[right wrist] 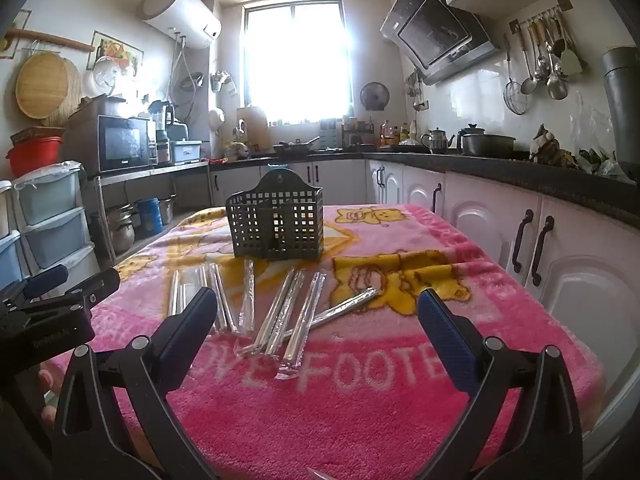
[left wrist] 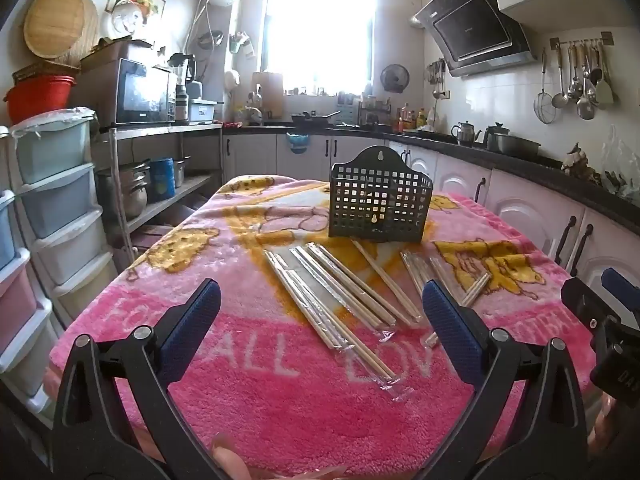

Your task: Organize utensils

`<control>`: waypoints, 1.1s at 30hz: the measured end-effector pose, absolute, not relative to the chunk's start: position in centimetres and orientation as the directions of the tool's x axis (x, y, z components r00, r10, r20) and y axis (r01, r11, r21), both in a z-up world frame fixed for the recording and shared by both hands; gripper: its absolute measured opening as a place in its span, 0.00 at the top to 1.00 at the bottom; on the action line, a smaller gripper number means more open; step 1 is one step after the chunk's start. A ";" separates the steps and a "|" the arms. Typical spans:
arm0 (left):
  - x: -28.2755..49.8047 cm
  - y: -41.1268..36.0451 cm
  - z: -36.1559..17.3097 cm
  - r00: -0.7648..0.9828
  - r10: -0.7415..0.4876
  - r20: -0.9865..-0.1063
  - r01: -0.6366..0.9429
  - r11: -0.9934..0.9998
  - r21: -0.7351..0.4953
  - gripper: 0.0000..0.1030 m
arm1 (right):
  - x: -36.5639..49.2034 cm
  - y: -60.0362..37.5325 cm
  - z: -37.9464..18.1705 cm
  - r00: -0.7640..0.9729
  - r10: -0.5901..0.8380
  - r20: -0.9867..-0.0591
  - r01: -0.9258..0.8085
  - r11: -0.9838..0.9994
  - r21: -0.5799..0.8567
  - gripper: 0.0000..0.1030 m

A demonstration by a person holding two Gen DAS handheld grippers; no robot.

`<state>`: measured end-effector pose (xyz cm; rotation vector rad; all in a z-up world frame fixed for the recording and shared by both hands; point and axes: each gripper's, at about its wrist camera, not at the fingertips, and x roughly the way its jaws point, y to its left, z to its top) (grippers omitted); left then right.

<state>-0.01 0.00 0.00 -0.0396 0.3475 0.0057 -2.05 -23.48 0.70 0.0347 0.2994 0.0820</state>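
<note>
Left wrist view: left claw (left wrist: 320, 312) spread wide, nothing between its blue-padded fingers (left wrist: 196, 320), hovering over the near part of a worktop draped in a fluffy pink blanket with yellow cartoon bears and white lettering (left wrist: 260, 392). Dark perforated plastic utensil basket with an arched hanging back (left wrist: 378, 206) upright toward the far end of the blanket. Just in front of the basket, on its near side, a loose scatter of pale wooden chopstick pairs in clear plastic sleeves (left wrist: 340, 304), lying flat, some overlapping, none inside the basket as far as can be seen. Right claw (left wrist: 600, 304) partly visible at the frame's right edge.

Right wrist view: right claw (right wrist: 318, 316) likewise spread wide and empty, aimed slightly downward at the same blanket (right wrist: 360, 420). Basket (right wrist: 276, 220) standing behind the sleeved chopsticks (right wrist: 280, 312), which fan out on its near side. Left claw (right wrist: 60, 288) at the left edge, beside the chopsticks but apart from them.
</note>
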 end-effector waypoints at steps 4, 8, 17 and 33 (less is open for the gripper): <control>0.0 0.0 0.1 0.940 0.001 -0.340 -0.014 0.999 -0.037 0.10 | -2.1 -23.5 0.7 0.954 0.081 -0.290 -0.070 0.996 0.047 0.06; -0.1 0.2 0.3 0.941 0.000 -0.338 -0.014 0.999 -0.041 0.10 | -1.8 -23.5 0.8 0.954 0.075 -0.291 -0.064 0.997 0.050 0.06; 0.0 -0.1 0.0 0.940 -0.001 -0.342 -0.010 0.999 -0.032 0.10 | -2.1 -23.1 0.6 0.956 0.091 -0.281 -0.083 0.996 0.040 0.06; 0.0 0.0 0.1 0.940 -0.002 -0.342 -0.011 0.999 -0.036 0.10 | -2.0 -23.1 0.6 0.955 0.092 -0.283 -0.082 0.996 0.047 0.06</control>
